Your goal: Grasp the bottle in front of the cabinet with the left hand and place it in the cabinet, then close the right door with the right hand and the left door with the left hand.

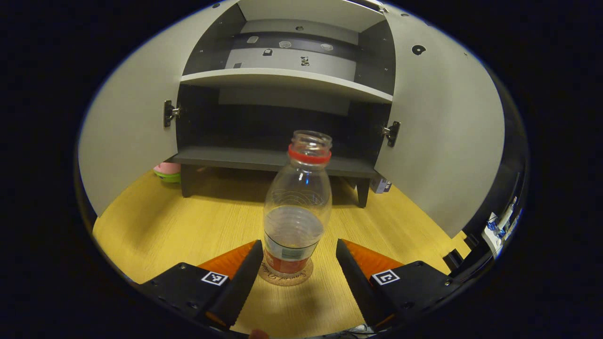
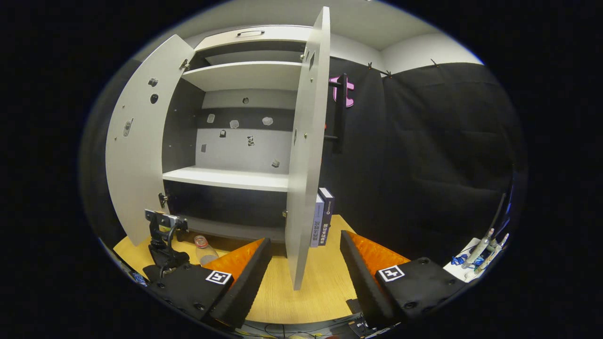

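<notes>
- Two doors of the cabinet (image 1: 282, 80) stand wide open; the left door (image 1: 132, 127) swings out to the left of the bottle, and a pink and green object (image 1: 167, 172) sits on the counter (image 1: 188, 221) beside the cabinet's left leg.
- Centre, in front of the cabinet: the bottle (image 1: 297, 207) stands upright and uncapped on a round coaster (image 1: 285, 277), clear plastic, seemingly empty. I judge it light, thin-walled and easy to tip or crush, so a gentle hold on the labelled lower body looks safest.
- The left gripper (image 1: 297, 263) is spread wide, its fingers flanking the bottle's base without touching, holding nothing.
- Right of the bottle, the right door (image 1: 438, 132) hangs open.
- The right gripper (image 2: 305, 263) is also wide open and empty, facing the right door's edge (image 2: 306, 155).
</notes>
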`<state>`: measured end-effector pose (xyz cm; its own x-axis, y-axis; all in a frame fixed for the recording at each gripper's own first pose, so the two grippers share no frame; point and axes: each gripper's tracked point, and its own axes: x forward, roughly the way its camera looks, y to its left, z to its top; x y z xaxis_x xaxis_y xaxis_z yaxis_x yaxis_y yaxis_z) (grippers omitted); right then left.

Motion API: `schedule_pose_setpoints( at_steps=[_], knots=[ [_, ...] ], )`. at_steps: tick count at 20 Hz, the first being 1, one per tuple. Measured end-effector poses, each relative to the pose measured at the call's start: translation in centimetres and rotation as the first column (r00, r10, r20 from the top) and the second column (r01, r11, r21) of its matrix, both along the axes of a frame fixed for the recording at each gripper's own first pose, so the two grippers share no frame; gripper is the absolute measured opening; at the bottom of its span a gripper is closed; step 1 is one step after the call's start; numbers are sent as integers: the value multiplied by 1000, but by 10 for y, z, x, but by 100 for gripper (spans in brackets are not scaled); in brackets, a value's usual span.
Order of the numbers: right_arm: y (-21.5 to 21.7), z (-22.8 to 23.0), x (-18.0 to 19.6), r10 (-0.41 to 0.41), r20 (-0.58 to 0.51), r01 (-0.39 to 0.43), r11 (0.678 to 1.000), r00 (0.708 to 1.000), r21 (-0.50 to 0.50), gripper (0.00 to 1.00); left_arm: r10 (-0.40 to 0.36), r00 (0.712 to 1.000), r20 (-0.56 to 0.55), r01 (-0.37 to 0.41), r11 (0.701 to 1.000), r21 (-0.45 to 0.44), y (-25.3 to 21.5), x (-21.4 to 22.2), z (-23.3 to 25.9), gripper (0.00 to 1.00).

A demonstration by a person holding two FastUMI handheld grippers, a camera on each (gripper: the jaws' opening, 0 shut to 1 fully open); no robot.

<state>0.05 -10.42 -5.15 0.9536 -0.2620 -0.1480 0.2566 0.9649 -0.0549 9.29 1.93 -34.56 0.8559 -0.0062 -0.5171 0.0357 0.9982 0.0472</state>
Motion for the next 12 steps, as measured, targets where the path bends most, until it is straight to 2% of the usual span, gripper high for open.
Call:
schedule_pose_setpoints(
  at_steps=[3, 7, 9, 10, 12],
  knots=[
    [-4, -10, 2, -8, -25, 8, 1000, 1000, 11, 96, 24, 1000, -6, -24, 1000, 12, 5, 7, -14, 96],
    [-6, -21, 5, 4, -58, -4, 1000, 998, 15, 96, 14, 1000, -3, -14, 1000, 12, 4, 13, -21, 94],
    [-2, -22, 5, 13, -61, -12, 1000, 998, 12, 97, 2, 1000, 1, -2, 1000, 22, 3, 19, -22, 86],
    [-1, -22, 5, 18, -63, -17, 1000, 998, 10, 97, -9, 1000, -7, 9, 1000, 20, 0, 22, -22, 76],
    [1, -21, 4, 27, -60, -27, 1000, 998, 10, 97, -12, 1000, -6, 12, 1000, 11, -1, 20, -14, 74]
  ],
)
